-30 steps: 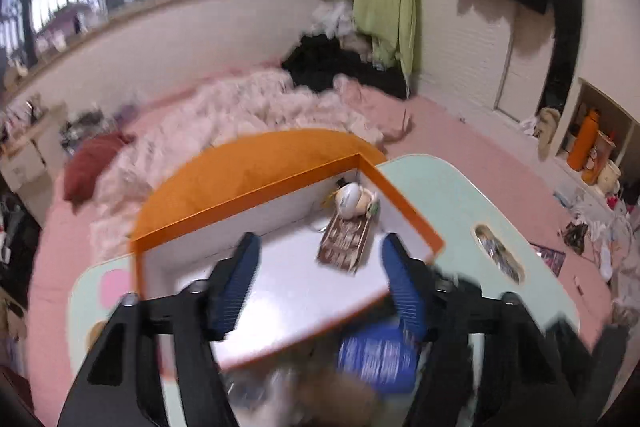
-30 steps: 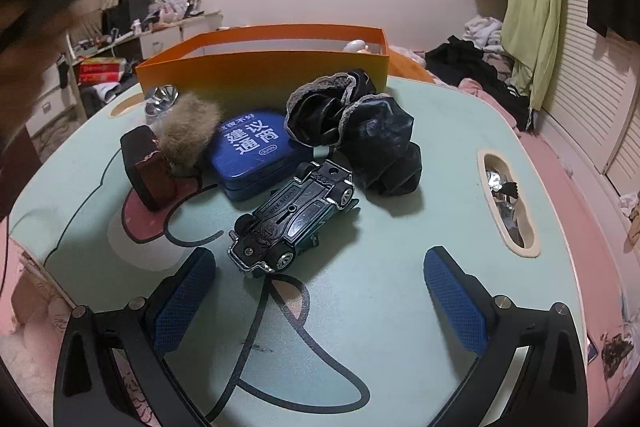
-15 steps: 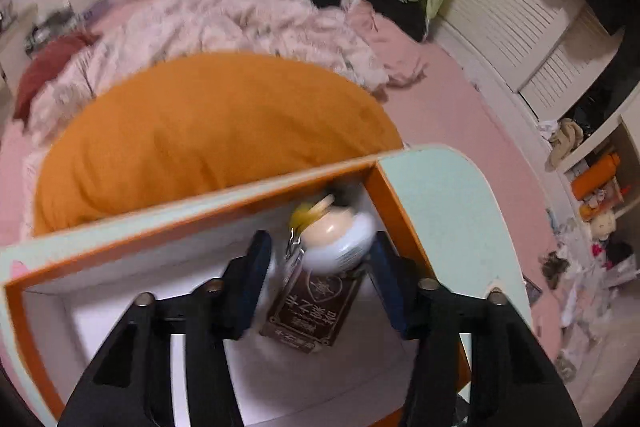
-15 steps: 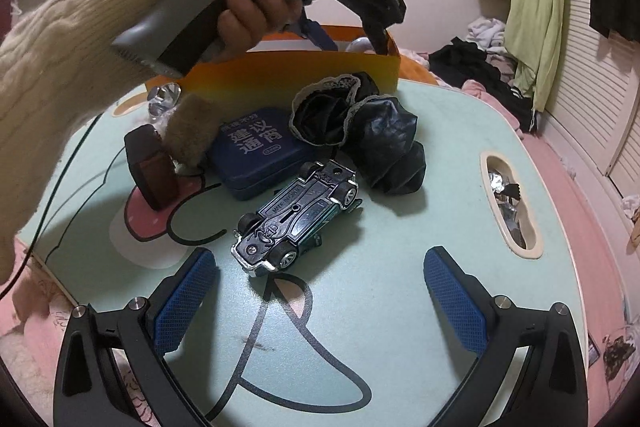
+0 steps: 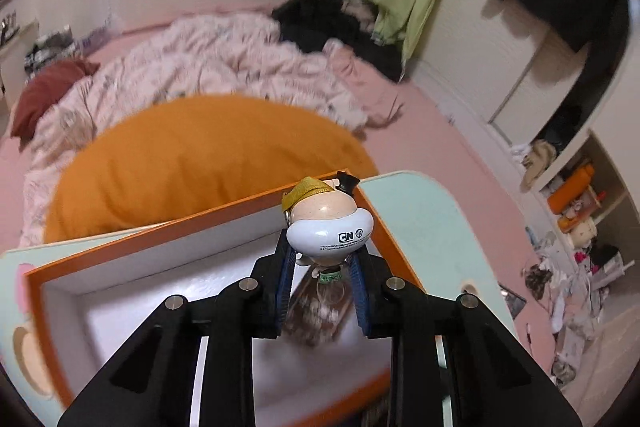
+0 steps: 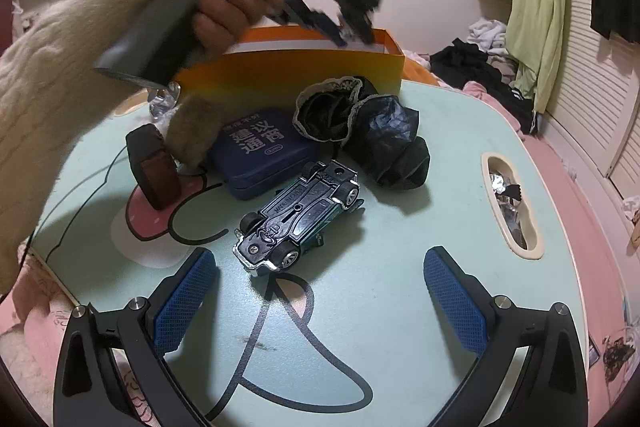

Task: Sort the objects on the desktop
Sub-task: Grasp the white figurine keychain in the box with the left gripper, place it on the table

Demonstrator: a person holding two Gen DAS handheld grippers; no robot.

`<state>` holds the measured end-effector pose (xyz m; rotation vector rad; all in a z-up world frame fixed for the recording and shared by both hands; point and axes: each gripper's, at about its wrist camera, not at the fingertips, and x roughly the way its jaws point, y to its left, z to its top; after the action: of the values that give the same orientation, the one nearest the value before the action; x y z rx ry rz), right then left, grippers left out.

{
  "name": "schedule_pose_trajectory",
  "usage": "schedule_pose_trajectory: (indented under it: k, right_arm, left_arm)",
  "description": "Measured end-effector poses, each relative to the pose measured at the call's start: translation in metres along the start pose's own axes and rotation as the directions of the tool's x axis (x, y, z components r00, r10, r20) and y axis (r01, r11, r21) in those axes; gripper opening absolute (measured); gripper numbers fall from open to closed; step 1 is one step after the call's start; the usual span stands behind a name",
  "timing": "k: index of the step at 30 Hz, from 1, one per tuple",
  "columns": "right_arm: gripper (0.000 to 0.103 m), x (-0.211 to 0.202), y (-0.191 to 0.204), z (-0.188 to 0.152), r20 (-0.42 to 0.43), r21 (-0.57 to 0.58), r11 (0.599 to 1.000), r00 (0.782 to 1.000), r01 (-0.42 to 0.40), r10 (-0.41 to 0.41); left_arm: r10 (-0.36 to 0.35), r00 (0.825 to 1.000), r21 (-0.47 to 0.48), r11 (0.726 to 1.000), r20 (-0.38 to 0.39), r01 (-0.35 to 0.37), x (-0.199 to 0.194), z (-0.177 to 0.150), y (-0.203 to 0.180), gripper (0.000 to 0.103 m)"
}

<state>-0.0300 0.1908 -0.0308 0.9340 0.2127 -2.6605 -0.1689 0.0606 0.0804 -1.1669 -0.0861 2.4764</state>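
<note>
- The left wrist view alone shows what the left gripper [image 5: 322, 263] has: a small cartoon figurine [image 5: 330, 227] with a white base, a yellow strap and a tiny black hat sits between its blue pads, and the jaws are closing on it, the pads against its white base
- That view places the figurine above the far right corner of the orange box [image 5: 120, 247], whose white inside holds a blurred brown packet [image 5: 316, 315] just under the fingers
- Beyond the box the same view shows an orange cushion [image 5: 200, 163] and a rumpled pink quilt [image 5: 224, 59]
- The right wrist view shows the person's hand [image 6: 224, 15] in a cream knitted sleeve [image 6: 52, 99], gripping the left gripper's handle over the box; blur hides the figurine here
- Only this view shows the mint table [image 6: 400, 287] in front of the box: an upturned toy car [image 6: 300, 215], a blue tin [image 6: 264, 151], black crumpled fabric [image 6: 368, 135], a fur pompom [image 6: 196, 131] and a dark brown block [image 6: 154, 169]
- The right gripper [image 6: 320, 291] hangs over the table with its jaws wide apart and nothing between them, the toy car just ahead
</note>
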Motion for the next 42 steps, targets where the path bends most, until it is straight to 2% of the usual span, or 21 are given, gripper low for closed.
schedule_pose_trajectory:
  k: [3, 5, 8, 13, 15, 16, 19, 24, 29, 33, 34, 38, 42]
  right_arm:
    - [0.103, 0.0, -0.001, 0.0, 0.0, 0.0, 1.0, 1.0, 0.001, -0.001]
    - [0.103, 0.0, 0.0, 0.0, 0.0, 0.0, 1.0, 1.0, 0.001, -0.001]
    - [0.103, 0.0, -0.001, 0.0, 0.0, 0.0, 1.0, 1.0, 0.0, 0.0]
    - [0.103, 0.0, -0.001, -0.001, 0.0, 0.0, 1.0, 1.0, 0.0, 0.0]
    - [0.103, 0.0, -0.001, -0.001, 0.0, 0.001, 1.0, 1.0, 0.0, 0.0]
    - [0.103, 0.0, -0.001, -0.001, -0.001, 0.0, 1.0, 1.0, 0.0, 0.0]
    - [0.103, 0.001, -0.001, -0.001, 0.0, 0.0, 1.0, 1.0, 0.0, 0.0]
    - [0.103, 0.001, -0.001, -0.001, 0.0, 0.0, 1.0, 1.0, 0.0, 0.0]
    - [0.103, 0.001, -0.001, -0.001, 0.0, 0.0, 1.0, 1.0, 0.0, 0.0]
    - [0.103, 0.001, 0.0, -0.002, 0.0, 0.0, 1.0, 1.0, 0.0, 0.0]
    - [0.103, 0.001, 0.0, -0.002, 0.0, 0.0, 1.0, 1.0, 0.0, 0.0]
    - [0.103, 0.002, 0.001, -0.001, 0.002, 0.0, 1.0, 1.0, -0.002, 0.002]
    - [0.103, 0.002, 0.001, -0.002, 0.001, 0.001, 1.0, 1.0, -0.001, 0.001]
  left_arm:
    - [-0.029, 0.998, 0.039, 0.999, 0.064, 0.027, -0.043, -0.022, 0.002, 0.027]
    - [-0.062, 0.995, 0.047, 0.997, 0.073, 0.059, -0.066, -0.042, 0.006, 0.027]
    - [-0.127, 0.991, 0.054, 0.991, 0.033, 0.125, -0.088, -0.086, 0.013, 0.027]
    - [-0.159, 0.987, 0.07, 0.984, -0.039, 0.161, -0.087, -0.147, 0.011, 0.027]
    - [-0.135, 0.989, 0.083, 0.987, -0.063, 0.14, -0.079, -0.162, 0.007, 0.027]
    - [-0.12, 0.993, 0.117, 0.986, -0.011, 0.12, -0.082, -0.169, 0.004, 0.027]
    - [-0.049, 0.999, 0.182, 0.982, 0.019, 0.045, -0.085, -0.176, -0.007, 0.027]
    - [0.031, 0.996, 0.262, 0.964, 0.086, -0.053, -0.083, -0.185, -0.022, 0.027]
    - [0.092, 0.987, 0.377, 0.916, 0.132, -0.136, -0.086, -0.203, -0.043, 0.027]
    - [0.145, 0.969, 0.453, 0.863, 0.201, -0.223, -0.08, -0.216, -0.058, 0.027]
    - [0.155, 0.967, 0.453, 0.86, 0.204, -0.234, -0.08, -0.216, -0.058, 0.027]
    - [0.112, 0.98, 0.43, 0.886, 0.163, -0.173, -0.086, -0.212, -0.053, 0.027]
    - [0.139, 0.979, 0.411, 0.892, 0.146, -0.188, -0.097, -0.215, -0.04, 0.027]
